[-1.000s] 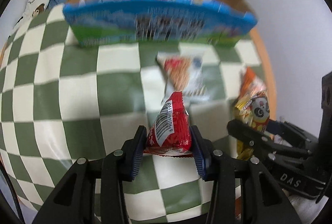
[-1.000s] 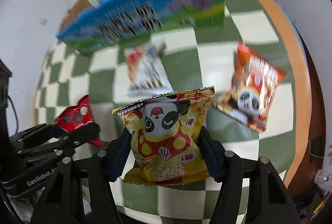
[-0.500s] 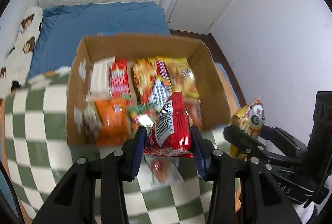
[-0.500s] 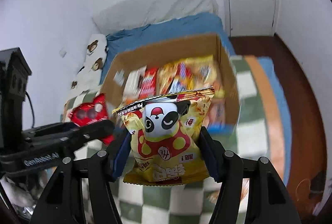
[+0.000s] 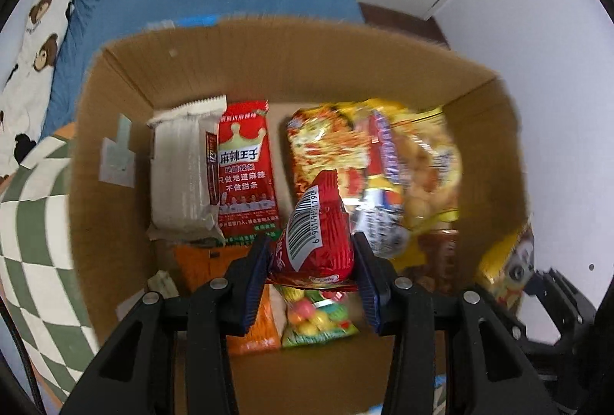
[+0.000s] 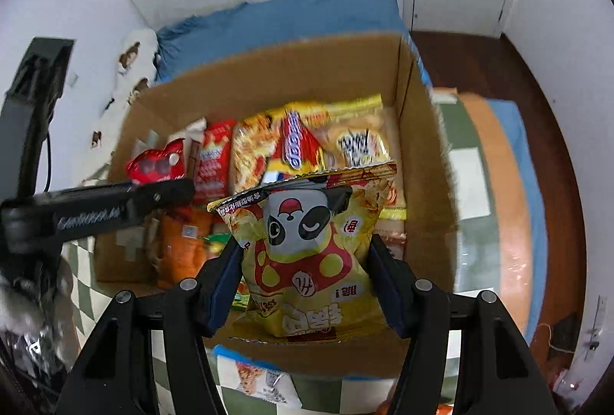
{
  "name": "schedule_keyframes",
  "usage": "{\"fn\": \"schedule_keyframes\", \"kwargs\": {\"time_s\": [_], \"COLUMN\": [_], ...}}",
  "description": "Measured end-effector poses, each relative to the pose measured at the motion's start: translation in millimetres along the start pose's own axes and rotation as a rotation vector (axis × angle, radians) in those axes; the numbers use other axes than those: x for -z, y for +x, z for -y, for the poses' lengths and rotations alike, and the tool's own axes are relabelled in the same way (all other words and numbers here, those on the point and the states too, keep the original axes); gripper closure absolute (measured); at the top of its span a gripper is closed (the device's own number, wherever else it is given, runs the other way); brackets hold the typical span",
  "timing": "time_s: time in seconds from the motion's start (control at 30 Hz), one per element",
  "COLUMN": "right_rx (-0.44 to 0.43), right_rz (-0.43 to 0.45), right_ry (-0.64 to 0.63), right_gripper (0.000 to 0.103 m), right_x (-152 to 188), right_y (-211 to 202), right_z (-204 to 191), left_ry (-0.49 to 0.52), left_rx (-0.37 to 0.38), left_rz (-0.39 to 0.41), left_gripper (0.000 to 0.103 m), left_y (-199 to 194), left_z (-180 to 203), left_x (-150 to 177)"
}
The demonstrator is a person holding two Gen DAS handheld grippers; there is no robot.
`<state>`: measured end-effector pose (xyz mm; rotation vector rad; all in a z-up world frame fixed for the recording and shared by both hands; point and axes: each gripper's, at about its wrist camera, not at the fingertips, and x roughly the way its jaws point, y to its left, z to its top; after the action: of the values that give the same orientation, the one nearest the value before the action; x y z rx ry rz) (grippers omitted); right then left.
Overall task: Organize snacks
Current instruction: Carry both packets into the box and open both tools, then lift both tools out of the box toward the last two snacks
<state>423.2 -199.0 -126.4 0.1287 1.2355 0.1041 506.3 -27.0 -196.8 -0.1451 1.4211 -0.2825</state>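
So both over the cardboard box (image 5: 115,131) | left gripper (image 5: 311,273) jaws clamped on red packet (image 5: 318,230) | right gripper (image 6: 307,284) jaws clamped on panda bag (image 6: 307,250) | lower into gaps, then let go, don't crush chips

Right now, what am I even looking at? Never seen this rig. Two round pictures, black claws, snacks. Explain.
No robot arm here: a person holds one two-finger gripper in each hand, and each gripper has a fisheye camera looking along its fingers. That is why both pictures are round with black fingers at the bottom.

The left wrist view shows the left gripper shut on a small red packet. The right wrist view shows the right gripper shut on a yellow panda bag; the left gripper shows at its left edge too.

Both hang over an open cardboard box already holding snacks, including a red pouch and a white pack. The box sits on a green checked cloth.
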Motion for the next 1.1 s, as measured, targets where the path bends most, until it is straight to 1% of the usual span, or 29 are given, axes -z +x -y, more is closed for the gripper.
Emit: {"fn": "schedule_keyframes", "kwargs": {"time_s": [0.1,0.17,0.2,0.23,0.27,0.3,0.33,0.43,0.5,0.6,0.7,0.8,0.97,1.1], "right_rx": [0.002,0.010,0.026,0.049,0.058,0.059,0.058,0.050,0.053,0.039,0.023,0.045,0.036,0.058], "right_rz": [-0.046,-0.100,-0.130,-0.164,-0.180,-0.191,-0.195,-0.199,-0.193,-0.176,-0.149,-0.121,-0.072,-0.018], "right_ry": [0.008,-0.008,-0.025,-0.043,-0.051,-0.056,-0.060,-0.064,-0.062,-0.038,-0.008,-0.009,0.029,0.032], "right_gripper": [0.038,0.038,0.036,0.033,0.031,0.025,0.021,0.013,0.011,0.011,0.011,0.011,0.011,0.011], "right_x": [6.7,11.7,13.1,15.5,17.7,18.3,19.6,19.2,18.8,14.8,13.1,13.5,16.2,23.4], "right_y": [21.1,38.7,46.0,55.6,60.3,63.9,66.0,66.9,65.7,59.3,51.9,42.3,21.0,4.4], "right_z": [2.0,1.0,-1.1,-3.1,-4.0,-4.9,-6.6,-12.8,-14.5,-12.9,-10.4,-13.3,-4.9,-4.5], "left_ry": [-0.010,-0.003,0.006,0.012,0.009,0.006,0.001,-0.013,-0.009,-0.002,0.007,0.008,-0.007,-0.026], "left_rx": [0.003,0.001,-0.008,-0.029,-0.031,-0.024,-0.019,-0.015,-0.020,-0.042,-0.075,-0.094,-0.120,-0.153], "left_rz": [-0.032,-0.039,-0.052,-0.072,-0.081,-0.083,-0.075,-0.053,-0.038,-0.007,0.036,0.081,0.167,0.244], "left_gripper": [0.063,0.062,0.060,0.050,0.042,0.024,0.016,0.015,0.015,0.015,0.015,0.015,0.015,0.015], "left_y": [20.0,27.3,30.6,36.0,38.9,40.7,40.6,35.8,29.9,17.9,1.5,-12.0,-37.3,-52.8], "left_z": [-5.4,-5.6,-3.5,-3.0,-3.3,-3.7,-4.5,-7.7,-9.9,-11.2,-10.4,-10.3,-14.5,-14.9], "left_x": [-5.2,-6.8,-7.2,-7.1,-7.2,-7.9,-8.0,-7.8,-7.4,-8.3,1.3,8.8,35.6,62.8]}}
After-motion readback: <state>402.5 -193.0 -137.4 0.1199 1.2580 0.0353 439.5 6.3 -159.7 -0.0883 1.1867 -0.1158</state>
